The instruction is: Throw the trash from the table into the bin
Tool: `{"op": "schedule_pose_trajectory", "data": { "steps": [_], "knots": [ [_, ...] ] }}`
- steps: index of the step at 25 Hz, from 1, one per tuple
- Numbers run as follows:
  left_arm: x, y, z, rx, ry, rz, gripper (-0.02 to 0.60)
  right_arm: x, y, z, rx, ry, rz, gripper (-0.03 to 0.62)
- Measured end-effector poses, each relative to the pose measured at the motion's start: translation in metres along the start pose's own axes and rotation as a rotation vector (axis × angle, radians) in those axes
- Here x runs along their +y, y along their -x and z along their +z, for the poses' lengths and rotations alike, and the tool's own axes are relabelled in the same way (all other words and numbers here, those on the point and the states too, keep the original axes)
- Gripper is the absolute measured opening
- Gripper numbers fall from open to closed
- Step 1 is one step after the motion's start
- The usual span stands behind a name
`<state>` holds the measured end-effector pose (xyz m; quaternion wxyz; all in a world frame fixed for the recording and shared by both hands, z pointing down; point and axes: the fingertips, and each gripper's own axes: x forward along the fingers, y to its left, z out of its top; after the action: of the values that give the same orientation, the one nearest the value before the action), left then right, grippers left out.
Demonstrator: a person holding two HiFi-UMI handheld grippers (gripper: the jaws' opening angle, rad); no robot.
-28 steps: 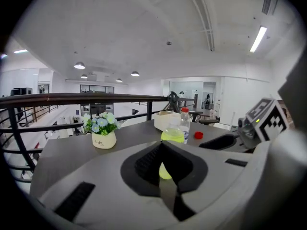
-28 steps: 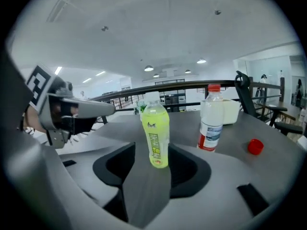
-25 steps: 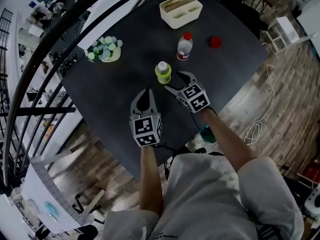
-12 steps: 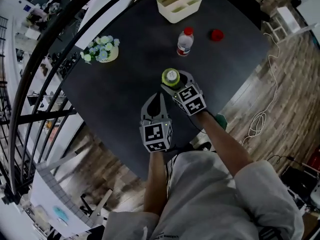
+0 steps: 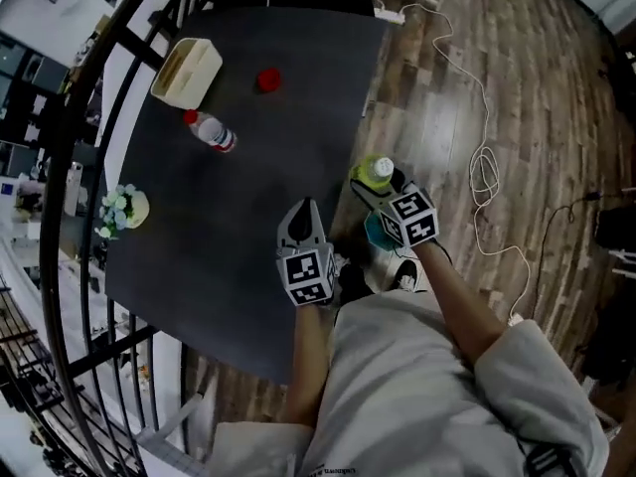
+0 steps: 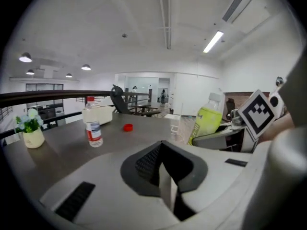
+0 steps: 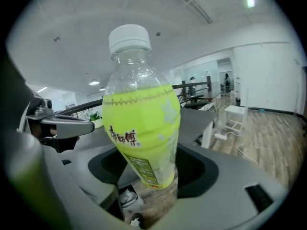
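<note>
My right gripper (image 5: 378, 183) is shut on a yellow-green drink bottle (image 5: 374, 172) with a white cap. It holds the bottle upright just past the table's right edge, over the wooden floor. In the right gripper view the bottle (image 7: 144, 128) fills the gap between the jaws. Directly below it on the floor stands a teal bin (image 5: 377, 230). My left gripper (image 5: 303, 215) hovers over the dark table (image 5: 248, 187) near its front right corner, jaws together and empty. A clear water bottle (image 5: 211, 132) with a red cap and a loose red cap (image 5: 267, 79) remain on the table.
A cream organiser box (image 5: 186, 71) sits at the table's far end and a small flower pot (image 5: 126, 210) near its left edge. A black railing (image 5: 70, 117) runs along the left. White cables (image 5: 487, 167) trail across the floor on the right. A shoe (image 5: 399, 271) stands next to the bin.
The right gripper took the yellow-green bottle off the table and carried it right, past the table edge over the floor. The left gripper swung right too, and the head view turned.
</note>
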<state>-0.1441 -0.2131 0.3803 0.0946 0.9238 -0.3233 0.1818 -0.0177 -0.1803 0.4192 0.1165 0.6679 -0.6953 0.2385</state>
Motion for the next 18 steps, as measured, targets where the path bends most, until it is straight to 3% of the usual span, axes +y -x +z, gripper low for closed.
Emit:
{"op": "schedule_pose_trajectory", "data": {
  "steps": [4, 8, 14, 18],
  "knots": [
    [-0.096, 0.000, -0.015, 0.041, -0.027, -0.094, 0.029, -0.065, 0.088, -0.058, 0.024, -0.096, -0.103, 0.328],
    [-0.166, 0.001, -0.049, 0.091, -0.069, -0.168, 0.029, -0.099, 0.145, -0.123, 0.058, -0.198, -0.151, 0.328],
    [-0.204, 0.003, -0.141, 0.253, -0.131, -0.214, 0.029, -0.106, 0.185, -0.235, 0.193, -0.261, -0.142, 0.328],
    [-0.194, -0.001, -0.188, 0.372, -0.228, -0.271, 0.029, -0.097, 0.171, -0.281, 0.235, -0.353, -0.135, 0.328]
  ]
}}
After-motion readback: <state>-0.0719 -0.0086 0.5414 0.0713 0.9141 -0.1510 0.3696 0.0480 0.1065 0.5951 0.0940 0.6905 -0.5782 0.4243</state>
